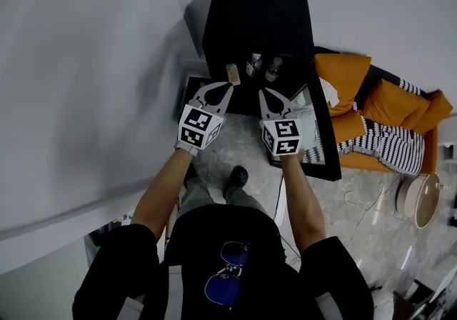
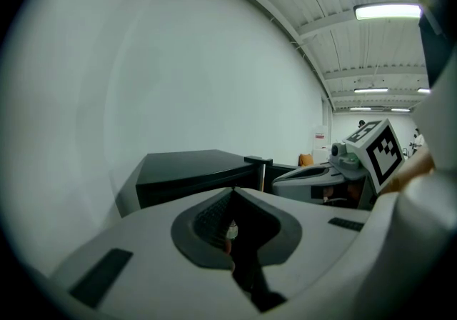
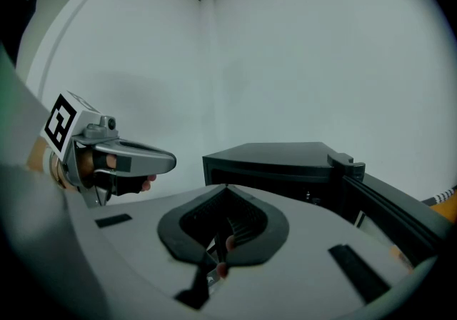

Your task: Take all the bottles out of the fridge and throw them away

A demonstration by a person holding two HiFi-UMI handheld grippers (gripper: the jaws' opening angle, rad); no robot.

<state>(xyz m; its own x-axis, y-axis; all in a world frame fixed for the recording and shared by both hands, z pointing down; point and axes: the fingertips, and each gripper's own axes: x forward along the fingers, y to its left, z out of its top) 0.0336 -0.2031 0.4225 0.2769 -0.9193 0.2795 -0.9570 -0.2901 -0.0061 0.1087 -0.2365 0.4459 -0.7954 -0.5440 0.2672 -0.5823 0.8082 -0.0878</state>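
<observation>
Within the fridge [image 1: 257,18] the bottles [image 1: 254,65] look light, stiff and slick, probably best taken mid-body; left gripper [image 1: 223,91] and right gripper [image 1: 265,97] fingers sit clenched, empty

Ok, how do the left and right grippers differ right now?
The left gripper slants more inward; the right gripper points straighter. The left's tip is near the tan bottle; the right's is beside the open door. Both are shut, empty and aimed at the fridge.
</observation>
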